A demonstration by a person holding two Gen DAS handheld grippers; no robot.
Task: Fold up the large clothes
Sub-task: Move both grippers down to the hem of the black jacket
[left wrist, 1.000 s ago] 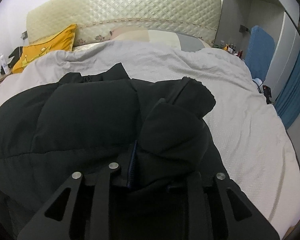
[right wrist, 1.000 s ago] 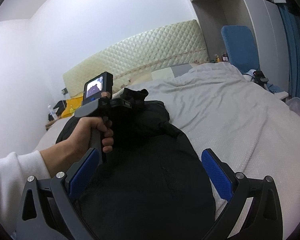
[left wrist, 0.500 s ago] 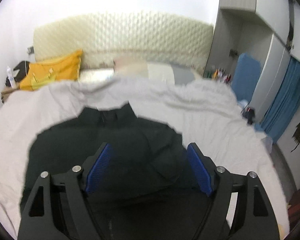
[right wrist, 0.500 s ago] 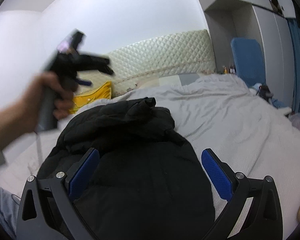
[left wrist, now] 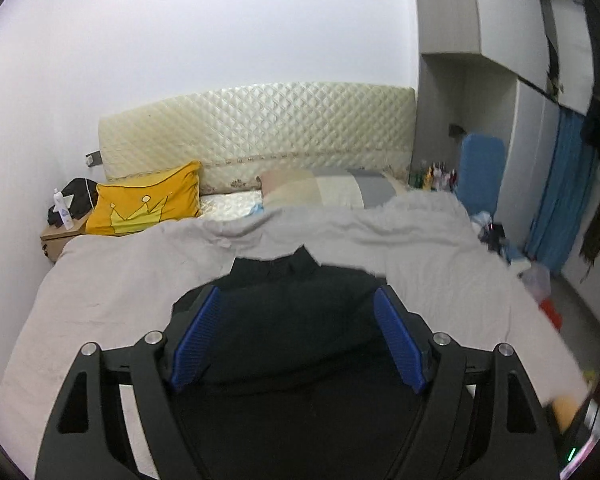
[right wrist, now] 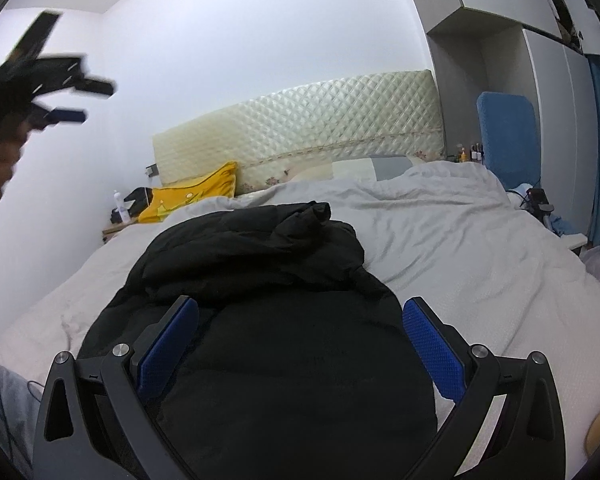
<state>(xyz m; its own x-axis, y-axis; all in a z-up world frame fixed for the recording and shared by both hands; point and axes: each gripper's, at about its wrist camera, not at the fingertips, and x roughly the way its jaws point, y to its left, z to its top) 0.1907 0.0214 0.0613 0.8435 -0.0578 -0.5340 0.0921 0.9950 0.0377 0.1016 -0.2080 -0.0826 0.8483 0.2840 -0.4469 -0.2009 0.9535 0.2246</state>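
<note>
The black padded jacket (right wrist: pixel 260 300) lies bunched at centre frame on the grey quilted bed (right wrist: pixel 480 248). Both the left gripper (left wrist: pixel 296 336) and right gripper (right wrist: pixel 300 344) hover with jaws spread, empty. Next, pinch a hem edge squarely; puffy fabric likely slips.

The jacket (right wrist: pixel 268 312) lies on the bed (right wrist: pixel 460 248), low in the middle of the frame. Behind it, a pillow (right wrist: pixel 192 196) leans on the headboard (right wrist: pixel 300 128). The chair (right wrist: pixel 508 136) stands at the right.
</note>
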